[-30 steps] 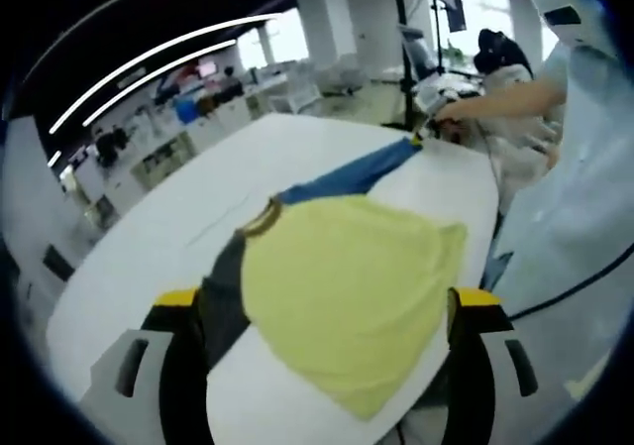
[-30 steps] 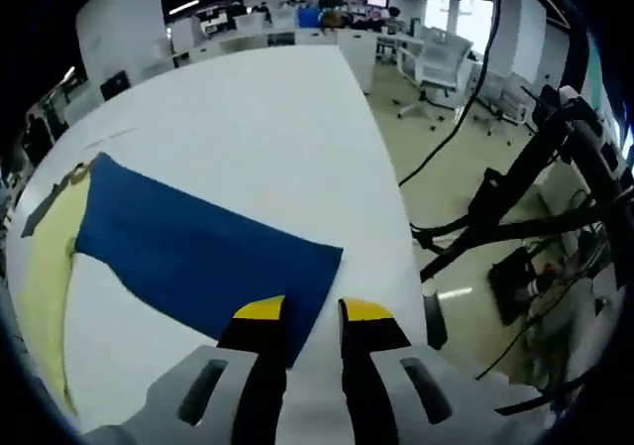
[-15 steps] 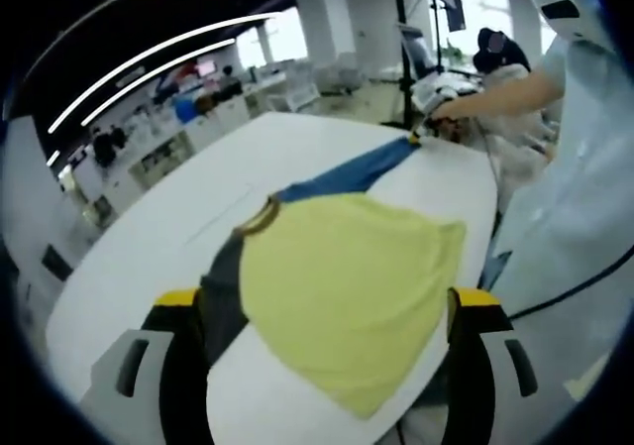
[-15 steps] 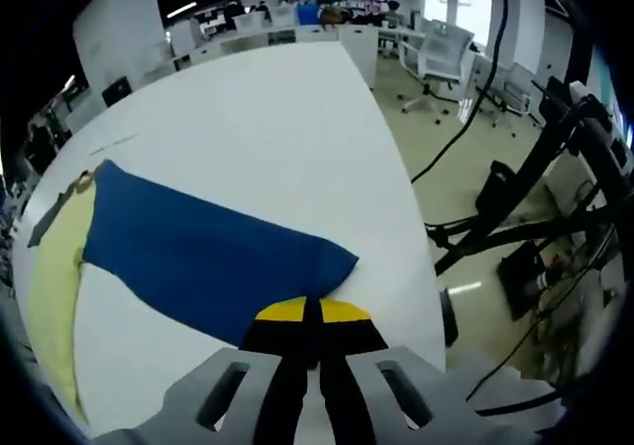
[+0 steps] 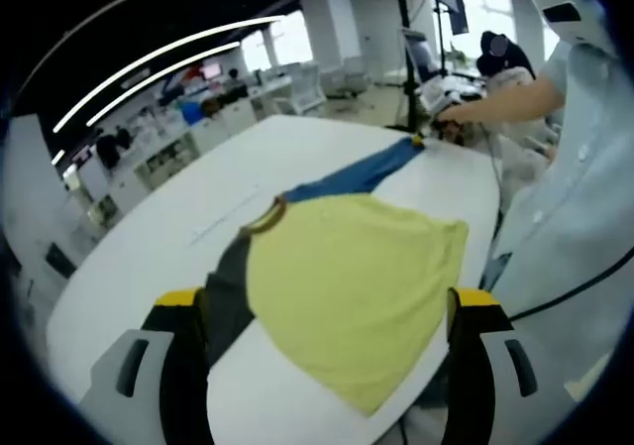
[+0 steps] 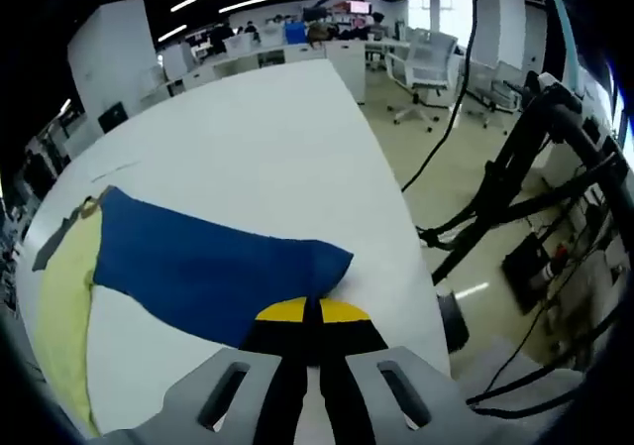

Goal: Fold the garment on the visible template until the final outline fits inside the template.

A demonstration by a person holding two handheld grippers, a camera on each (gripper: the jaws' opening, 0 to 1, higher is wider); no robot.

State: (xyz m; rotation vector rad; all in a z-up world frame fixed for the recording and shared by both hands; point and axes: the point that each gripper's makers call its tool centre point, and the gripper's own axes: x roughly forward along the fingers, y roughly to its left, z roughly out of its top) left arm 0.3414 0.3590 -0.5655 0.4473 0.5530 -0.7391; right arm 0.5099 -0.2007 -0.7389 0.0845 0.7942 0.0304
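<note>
Right gripper view: my right gripper pinches the blue sleeve edge of the yellow-and-blue fabric garment; my left gripper stands spread wide.

Table: white, broad top with rounded edges, seen in both gripper views. Garment: lies spread directly on the table top, its yellow body flat toward the near rim in the left gripper view, with a dark grey sleeve along one side of the body, a tan collar at the body's far end, and a blue sleeve stretched out flat from the collar toward the table's edge. Faint thin line: marked on the white surface just beside the collar, on the side away from the yellow body.
</note>
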